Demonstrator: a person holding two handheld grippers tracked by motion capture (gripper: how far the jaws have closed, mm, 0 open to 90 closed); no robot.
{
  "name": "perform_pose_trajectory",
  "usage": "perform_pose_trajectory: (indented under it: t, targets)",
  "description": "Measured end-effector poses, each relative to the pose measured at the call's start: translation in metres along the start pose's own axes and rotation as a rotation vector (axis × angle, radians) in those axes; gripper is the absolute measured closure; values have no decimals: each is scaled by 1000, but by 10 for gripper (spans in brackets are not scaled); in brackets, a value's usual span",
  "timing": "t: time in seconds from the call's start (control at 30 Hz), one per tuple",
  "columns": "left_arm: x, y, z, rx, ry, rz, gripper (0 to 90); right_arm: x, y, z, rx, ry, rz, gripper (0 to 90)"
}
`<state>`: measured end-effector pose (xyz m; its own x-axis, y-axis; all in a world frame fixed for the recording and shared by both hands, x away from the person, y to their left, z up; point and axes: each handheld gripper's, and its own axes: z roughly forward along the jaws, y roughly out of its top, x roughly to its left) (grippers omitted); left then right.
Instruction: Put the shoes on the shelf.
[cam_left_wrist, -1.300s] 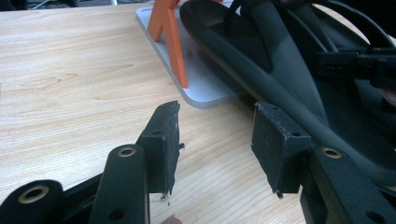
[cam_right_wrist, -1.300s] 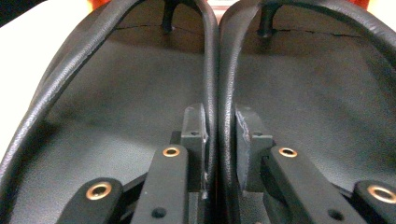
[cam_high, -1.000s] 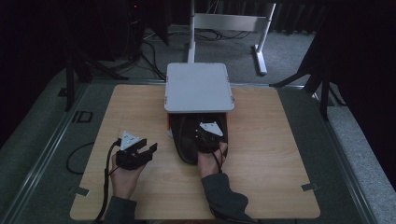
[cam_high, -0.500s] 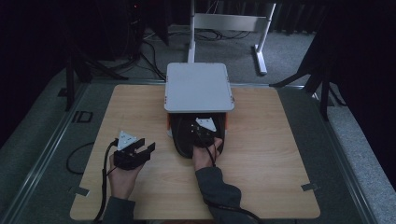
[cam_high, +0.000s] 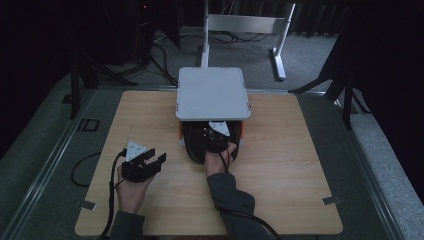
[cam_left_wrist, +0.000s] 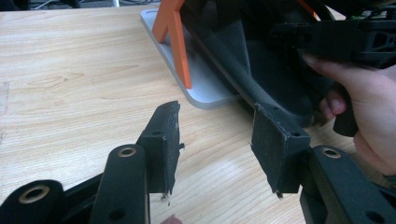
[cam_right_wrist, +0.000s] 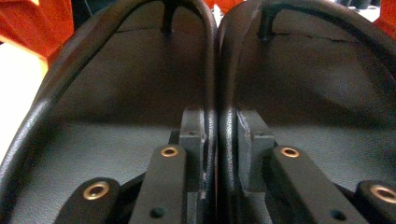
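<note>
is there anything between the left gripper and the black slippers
Nothing visible. In the left gripper view, bare wooden table lies between the open left gripper and the black slippers on the grey rack. The right gripper is already clamped on the slippers' adjoining inner edges.

1. Pale wooden table top (cam_high: 280, 165): visible grain, smooth matt finish.
2. Pair of black flip-flop sandals (cam_right_wrist: 140, 107): finely textured, leather-like matt footbeds with smooth, slightly glossy rims and straps.
3. Light grey flat rack plate (cam_high: 212, 92): smooth, matt surface.
4. Orange rack struts (cam_left_wrist: 180, 44): smooth plastic look.
5. Left gripper (cam_left_wrist: 217, 140): black pads rough, frayed at the edges; brass-coloured metal rivets.
</note>
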<state>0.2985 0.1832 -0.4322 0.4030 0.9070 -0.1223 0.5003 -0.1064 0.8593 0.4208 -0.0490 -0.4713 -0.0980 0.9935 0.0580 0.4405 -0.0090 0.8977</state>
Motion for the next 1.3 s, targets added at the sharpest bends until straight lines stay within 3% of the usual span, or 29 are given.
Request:
perform_pose_trajectory:
  t: [0.5, 0.57, 0.67, 0.77, 0.83, 1.07, 1.3]
  targets:
    - [0, -1, 0, 0, 0, -5, 521, 5, -1, 11, -32, -26, 11, 733]
    - [0, -2, 0, 2, -1, -3, 521, 5, 0, 13, -37, -25, -3, 708]
    - [0, -2, 1, 4, -3, -1, 522, 4, 1, 15, -49, -35, -39, 602]
    - [0, -2, 1, 4, -2, -1, 522, 7, 4, 8, -95, -19, -84, 544]
    - [0, -2, 1, 5, -1, 1, 522, 8, 6, 5, -102, -14, -89, 504]
    - [2, -3, 0, 4, 10, -6, 522, 2, 0, -17, -90, 15, -79, 475]
    - [2, -2, 1, 5, 13, -7, 520, -4, -2, -22, -67, 21, -73, 465]
